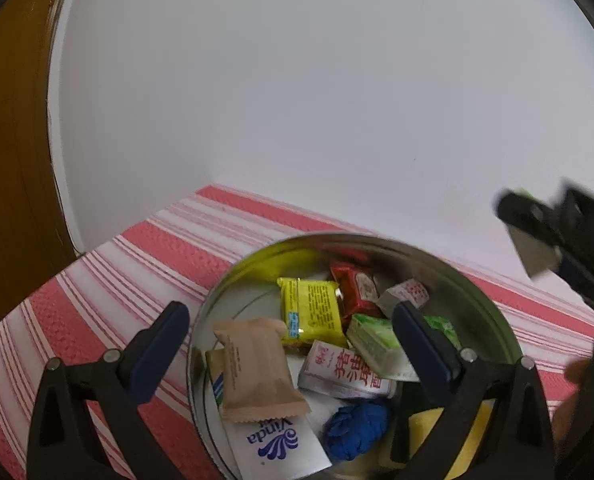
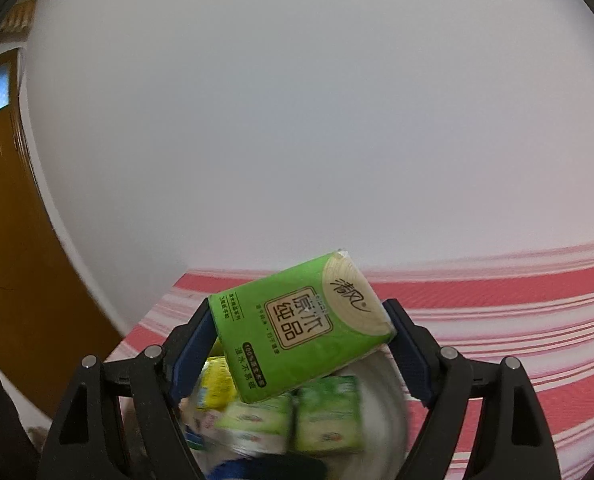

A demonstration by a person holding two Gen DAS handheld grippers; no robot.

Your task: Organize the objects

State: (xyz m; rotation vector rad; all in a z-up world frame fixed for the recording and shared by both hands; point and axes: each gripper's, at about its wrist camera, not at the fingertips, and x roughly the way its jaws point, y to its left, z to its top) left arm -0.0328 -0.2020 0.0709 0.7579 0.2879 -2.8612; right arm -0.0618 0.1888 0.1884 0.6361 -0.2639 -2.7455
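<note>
A round metal tin (image 1: 377, 240) stands on the red-and-white striped cloth (image 1: 117, 280). It holds several small packs: a tan snack packet (image 1: 257, 372), a yellow packet (image 1: 313, 312), a red packet (image 1: 357, 290), a green tissue pack (image 1: 373, 340) and a white Vinda pack (image 1: 281, 444). My left gripper (image 1: 293, 336) hangs open wide over the tin, its fingers touching nothing. My right gripper (image 2: 301, 330) is shut on a green tissue pack (image 2: 301, 328), tilted and held above the tin (image 2: 381, 392). In the left wrist view the right gripper (image 1: 537, 236) shows blurred at the right.
A white wall (image 1: 297, 100) rises close behind the cloth's far edge. At the far left is a brown wooden door (image 1: 13, 200). Bare striped cloth lies left of the tin and to the right (image 2: 497, 320). A blue lump (image 1: 357, 428) and a yellow sponge (image 1: 429, 424) lie in the tin's near side.
</note>
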